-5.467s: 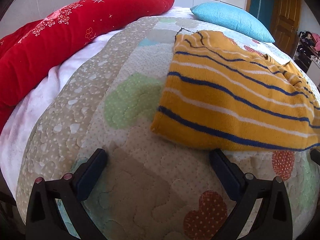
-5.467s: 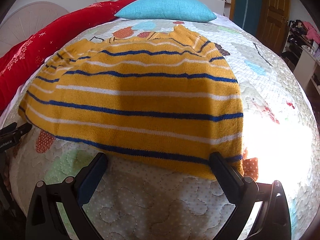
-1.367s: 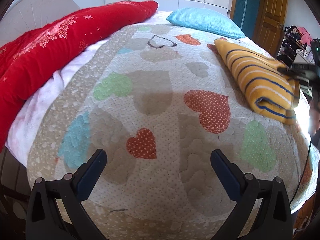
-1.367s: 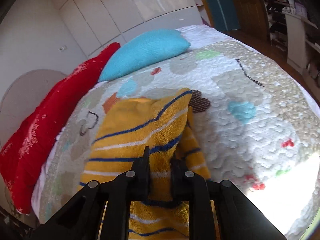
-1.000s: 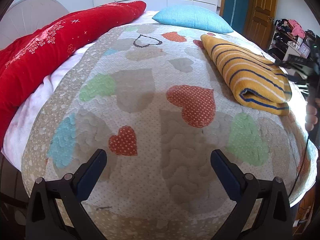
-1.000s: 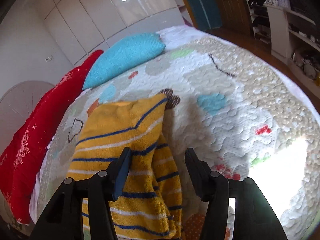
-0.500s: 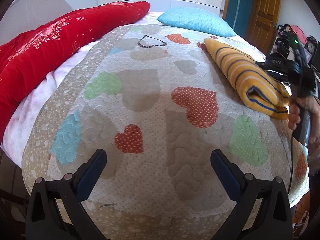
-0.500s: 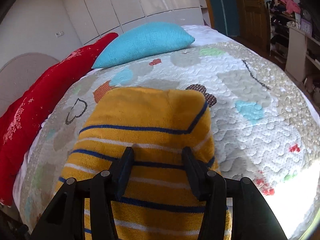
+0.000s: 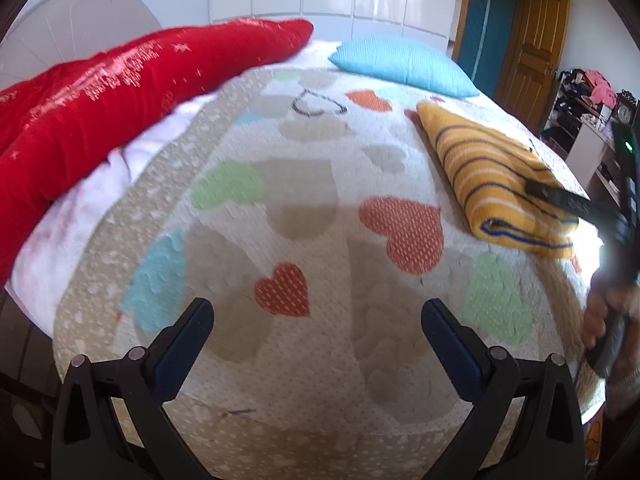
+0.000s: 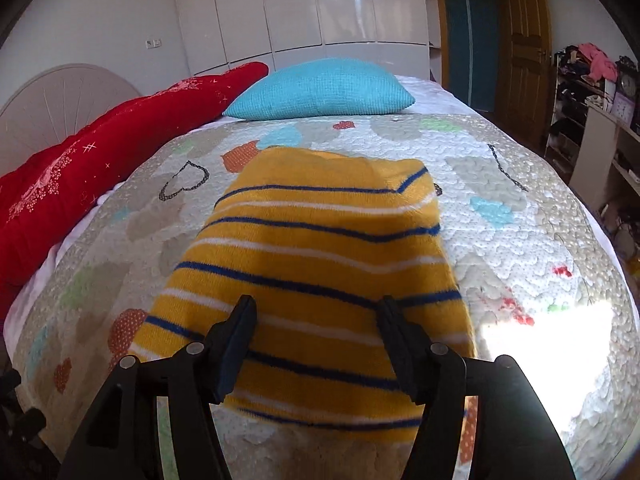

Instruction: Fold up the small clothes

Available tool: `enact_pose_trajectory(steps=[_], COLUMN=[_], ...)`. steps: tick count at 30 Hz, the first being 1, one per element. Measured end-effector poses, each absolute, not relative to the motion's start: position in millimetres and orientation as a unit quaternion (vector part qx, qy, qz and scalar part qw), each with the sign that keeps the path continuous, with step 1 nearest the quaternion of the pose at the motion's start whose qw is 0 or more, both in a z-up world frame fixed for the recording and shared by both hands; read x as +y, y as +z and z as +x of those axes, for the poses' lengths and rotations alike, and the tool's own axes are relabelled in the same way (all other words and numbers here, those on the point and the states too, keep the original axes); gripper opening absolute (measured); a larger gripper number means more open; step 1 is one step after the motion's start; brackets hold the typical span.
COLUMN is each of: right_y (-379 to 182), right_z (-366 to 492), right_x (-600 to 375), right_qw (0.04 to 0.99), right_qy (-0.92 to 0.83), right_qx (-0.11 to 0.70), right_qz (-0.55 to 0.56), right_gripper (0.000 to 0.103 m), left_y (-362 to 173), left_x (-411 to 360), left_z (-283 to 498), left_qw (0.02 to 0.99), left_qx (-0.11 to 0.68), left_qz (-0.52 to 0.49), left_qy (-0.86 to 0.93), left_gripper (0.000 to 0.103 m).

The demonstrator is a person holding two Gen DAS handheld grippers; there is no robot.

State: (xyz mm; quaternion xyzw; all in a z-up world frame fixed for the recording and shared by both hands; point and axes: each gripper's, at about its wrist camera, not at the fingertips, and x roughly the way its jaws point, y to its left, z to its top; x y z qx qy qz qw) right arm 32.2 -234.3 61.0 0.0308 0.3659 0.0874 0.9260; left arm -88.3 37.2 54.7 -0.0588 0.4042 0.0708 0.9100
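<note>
A yellow knit garment with blue and white stripes [image 10: 316, 256] lies folded into a long bundle on the quilted bedspread [image 10: 520, 240]. In the left wrist view the same garment [image 9: 492, 172] lies at the right of the bed. My right gripper [image 10: 316, 322] hovers over the garment's near end, its jaws opening, with the pads apart from the cloth and nothing pinched. One right finger [image 9: 560, 200] shows dark across the bundle, held by a hand [image 9: 604, 312]. My left gripper [image 9: 316, 320] stands wide open over bare quilt, with nothing between its fingers.
A long red bolster [image 9: 120, 88] lies along the bed's left side and a blue pillow [image 10: 320, 92] at the head. White wardrobes, a wooden door [image 10: 524, 52] and cluttered shelves [image 10: 592, 92] stand beyond the bed. The quilt's near edge [image 9: 280, 432] drops off just ahead of the left gripper.
My right gripper let go of the garment, moved over its near end and widened its jaws. The garment now lies flat as a folded bundle. The left gripper barely shifted.
</note>
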Motion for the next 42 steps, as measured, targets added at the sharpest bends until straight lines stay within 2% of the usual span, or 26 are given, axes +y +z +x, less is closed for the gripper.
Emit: enact_pose_trajectory(steps=[4,10,18,23,33,42], right_y=[66.9,73.3,113.2,131.2,101.4,91.0], right_z=[-11.8,-65.1,-107.2,-119.3,-112.9,-107.9], right_x=[-258.3,-308.2,-327.9,-312.7,-270.3,-247.0], right_qw=[0.934,0.932,0.944,0.951,0.94,0.932], right_qy=[0.057,0.01,-0.006,0.009,0.026,0.044], right_qx=[0.351,0.351,0.312,0.292,0.34,0.36], right_qz=[0.043,0.095,0.111,0.096,0.032,0.014], right_gripper=[0.069,0.072,0.074,0.08,0.081,0.082], left_y=[73.9,118.2,180.3,187.4,123.3,104.9], left_x=[35.6,22.1,6.1,-2.7,-3.5,2.5], left_z=[-98.4,-123.7,-138.1,-124.1,-109.7,-111.0], left_qw=[0.93,0.959,0.98,0.978,0.946,0.932], left_qx=[0.35,0.227,0.149,0.191,0.314,0.351], left_qz=[-0.041,-0.007,-0.004,-0.043,-0.039,-0.049], left_qy=[0.103,0.172,0.133,0.066,0.071,0.082], left_gripper=[0.103,0.103,0.103,0.103,0.103,0.103])
